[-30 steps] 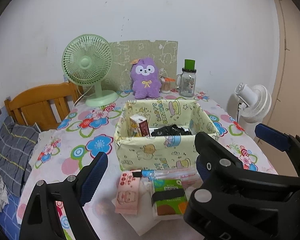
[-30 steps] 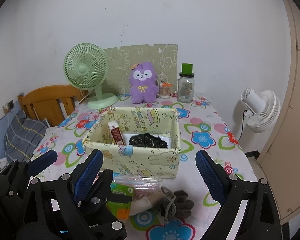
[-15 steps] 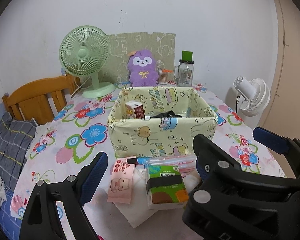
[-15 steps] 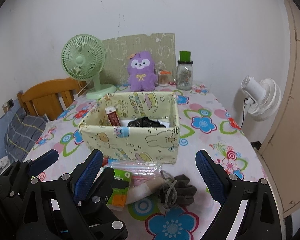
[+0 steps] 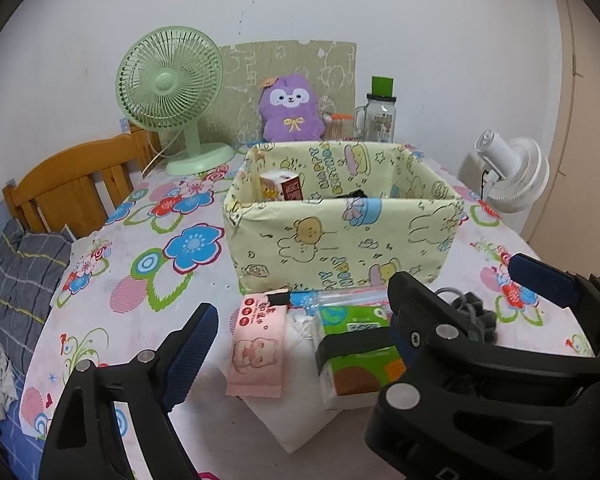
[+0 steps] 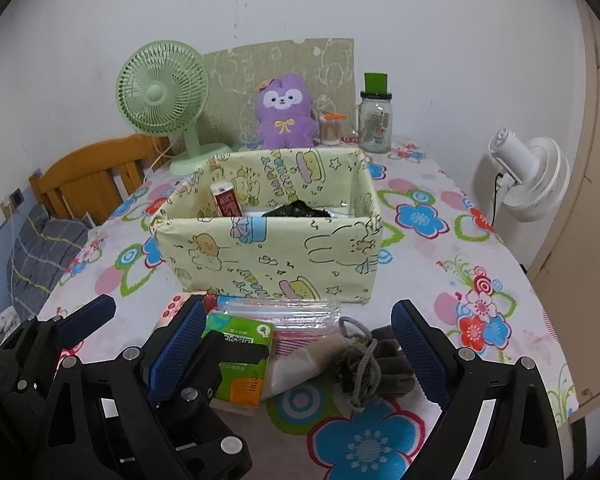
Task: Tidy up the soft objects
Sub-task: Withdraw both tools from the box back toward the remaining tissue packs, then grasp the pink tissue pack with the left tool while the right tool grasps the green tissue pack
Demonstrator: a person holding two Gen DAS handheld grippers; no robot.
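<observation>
Right now the left gripper (image 5: 296, 336) hangs wide open and empty over the near edge of the table, its blue-padded jaws spread to either side of a pink soft tissue packet printed with a cartoon pig (image 5: 258, 350) and a green-and-orange soft tissue pack (image 5: 358, 352), touching neither. The right gripper (image 6: 300, 356) is likewise spread wide and holds nothing; between its jaws lie a grey knitted glove with a looped grey cord (image 6: 374, 364) and, just beside it, a white folded cloth (image 6: 300, 364). Behind these lies a clear plastic zip bag with pink stripes (image 6: 288, 316), touching the front wall of a pale yellow fabric storage box printed with cartoon animals (image 6: 268, 256). Inside the box stand a small red-and-white carton (image 6: 226, 200) and a crumpled black cloth (image 6: 296, 210).

The step in hand looks like picking one soft item from the pile. To do it well, I would lower one gripper straight down so the jaws straddle a single item, squeeze at its middle, and lift clear before carrying it over the box wall. The glove's loose cord could snag, so gather it inside the pinch. The two grippers sit close together; move one at a time.
</observation>
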